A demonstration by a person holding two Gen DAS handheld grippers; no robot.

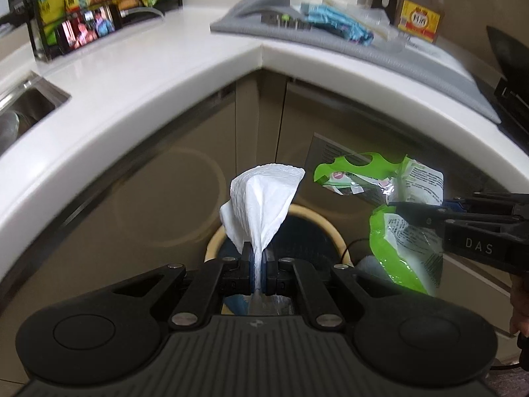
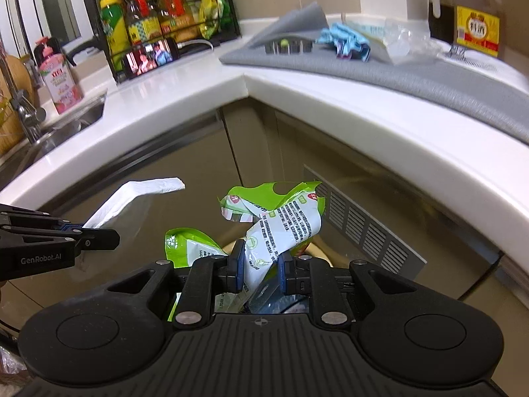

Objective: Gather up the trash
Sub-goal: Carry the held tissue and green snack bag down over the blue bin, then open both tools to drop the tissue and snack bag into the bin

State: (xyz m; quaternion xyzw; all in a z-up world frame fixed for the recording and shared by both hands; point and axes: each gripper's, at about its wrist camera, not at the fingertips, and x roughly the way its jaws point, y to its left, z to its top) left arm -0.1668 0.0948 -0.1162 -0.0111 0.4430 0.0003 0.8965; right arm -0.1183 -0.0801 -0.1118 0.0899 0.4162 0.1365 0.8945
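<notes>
While the white curved surface point(image 1: 158, 76) arcs overhead, your right hand-held gripper point(image 2: 261, 264) (marked "DAS") pinches a crinkled green-and-white printed plastic wrapper point(image 2: 284, 228), and your left hand-held gripper point(image 1: 258, 264) (marked "GenRobot.AI") is pressed together on a soft embossed paper towel point(image 1: 261, 195), both above the round bin point(image 1: 310, 231).

You have two grippers, the left gripper point(image 1: 259, 266) and the right gripper point(image 2: 261, 264); one white paper towel point(image 1: 264, 198); one green wrapper point(image 2: 284, 228); one round bin point(image 1: 317, 225) below; one grey mat point(image 2: 413, 76) on the worktop point(image 2: 185, 99); one phone point(image 2: 153, 56); one pink bottle point(image 2: 58, 79); one sink point(image 2: 66, 125); two dark jugs point(image 2: 476, 16) at the back.
</notes>
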